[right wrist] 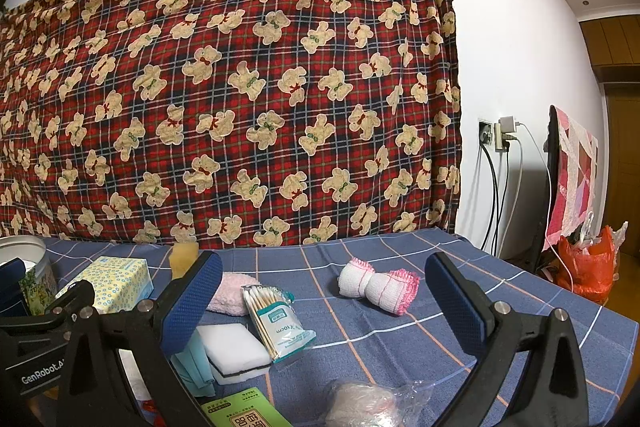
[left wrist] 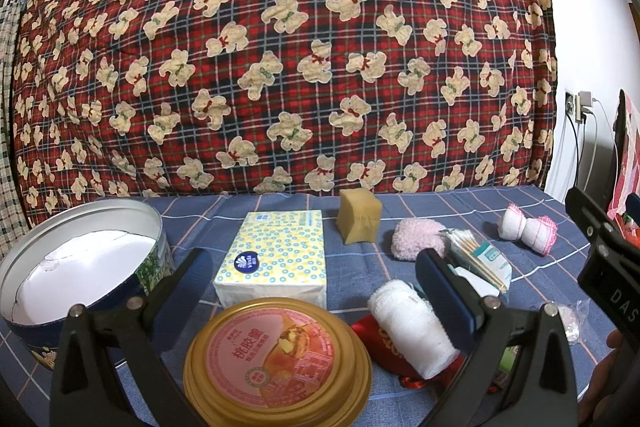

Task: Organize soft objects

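Note:
My left gripper is open and empty above a yellow-dotted tissue pack and a gold round tin lid. A white gauze roll lies on a red pouch by its right finger. Behind stand a tan sponge block, a pink fluffy pad, a cotton swab pack and a white-pink rolled cloth. My right gripper is open and empty above the swab pack, the white sponge and the rolled cloth.
An open round tin with a white lining stands at the left on the blue checked tablecloth. A bear-print blanket hangs behind. A bagged pink item and a green packet lie near the front. Wall socket with cables at right.

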The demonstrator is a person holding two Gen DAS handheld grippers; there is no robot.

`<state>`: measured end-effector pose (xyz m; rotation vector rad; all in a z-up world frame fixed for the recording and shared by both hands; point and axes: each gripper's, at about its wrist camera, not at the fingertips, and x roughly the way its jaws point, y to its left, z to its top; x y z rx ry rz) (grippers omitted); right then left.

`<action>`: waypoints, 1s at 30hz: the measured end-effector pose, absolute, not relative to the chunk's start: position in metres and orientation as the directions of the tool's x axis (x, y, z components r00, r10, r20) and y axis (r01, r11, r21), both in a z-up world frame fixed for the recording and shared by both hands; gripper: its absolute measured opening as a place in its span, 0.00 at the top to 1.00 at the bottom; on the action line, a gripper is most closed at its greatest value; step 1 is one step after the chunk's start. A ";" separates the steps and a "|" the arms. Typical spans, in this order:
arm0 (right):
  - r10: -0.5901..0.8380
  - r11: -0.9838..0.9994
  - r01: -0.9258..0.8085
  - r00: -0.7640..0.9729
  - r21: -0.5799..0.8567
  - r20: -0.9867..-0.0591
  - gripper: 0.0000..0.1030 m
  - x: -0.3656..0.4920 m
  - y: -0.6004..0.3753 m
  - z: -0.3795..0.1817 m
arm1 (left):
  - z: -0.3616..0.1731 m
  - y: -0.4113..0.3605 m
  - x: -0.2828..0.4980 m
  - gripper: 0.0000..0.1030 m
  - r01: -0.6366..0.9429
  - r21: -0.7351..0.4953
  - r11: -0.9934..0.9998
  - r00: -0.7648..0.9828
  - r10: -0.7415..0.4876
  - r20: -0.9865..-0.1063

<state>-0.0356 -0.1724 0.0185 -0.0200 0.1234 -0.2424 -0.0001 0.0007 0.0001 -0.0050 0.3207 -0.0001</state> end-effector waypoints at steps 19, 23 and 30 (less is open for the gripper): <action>-0.268 0.962 0.272 0.945 -0.009 -0.188 0.00 -0.050 -0.214 0.016 | -0.005 -0.001 -0.013 0.00 0.027 0.002 1.000 0.949 -0.025 -0.314; -0.273 0.960 0.280 0.937 0.000 -0.219 0.01 -0.057 -0.233 0.014 | -0.003 -0.012 -0.018 0.00 0.042 0.008 0.999 0.950 -0.037 -0.312; -0.227 0.967 0.252 0.905 0.025 -0.359 0.01 -0.059 -0.264 0.007 | -0.003 -0.024 -0.027 0.00 0.096 0.006 0.995 0.939 -0.088 -0.332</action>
